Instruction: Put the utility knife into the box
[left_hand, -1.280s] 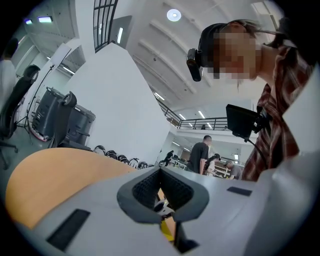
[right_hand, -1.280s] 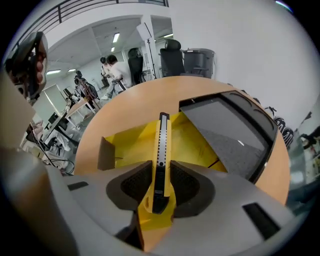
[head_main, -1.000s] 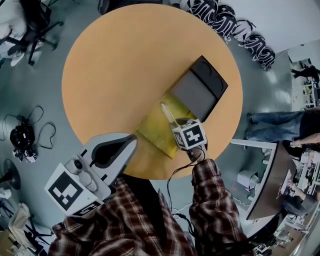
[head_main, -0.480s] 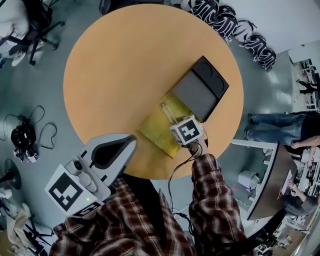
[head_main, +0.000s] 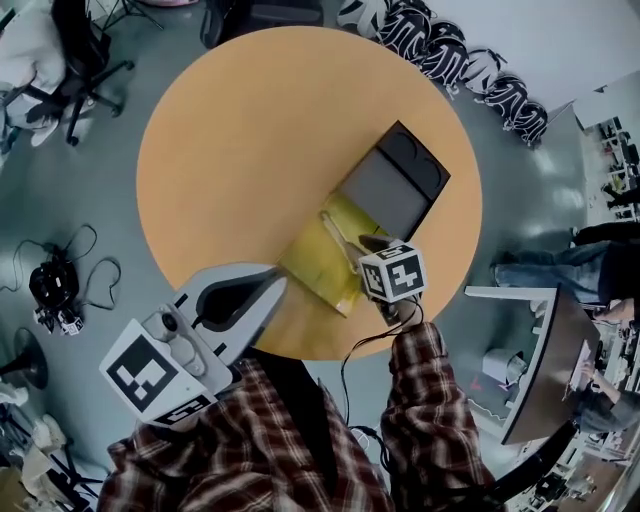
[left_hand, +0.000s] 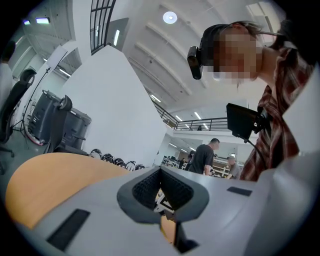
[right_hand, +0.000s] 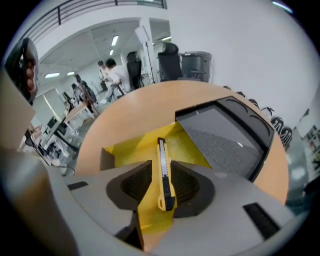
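Round orange table (head_main: 230, 150); open yellow-lined box (head_main: 312, 268) on it, dark lid (head_main: 393, 190) flat.

Table (head_main: 240, 150): tan wood-look top, smooth, matt. Box (head_main: 320, 262): inside yellow, smooth with a slight sheen, possibly card or plastic. Its lid (head_main: 395, 185): dark rim smooth and semi-glossy, with a grey lining that is matt and grainy like foam or felt. Utility knife (right_hand: 164, 172): yellow plastic body, a pale metal strip down the middle, black plastic end. Right gripper (right_hand: 164, 182) and left gripper (left_hand: 160, 192): grey matt plastic shells. Pads (right_hand: 135, 186): dark, ribbed, rubbery. Marker cube (head_main: 392, 272): matt black-and-white print. Sleeve (head_main: 420, 400): plaid woven cloth, soft. Floor (head_main: 60, 200): grey, smooth, faint gloss.
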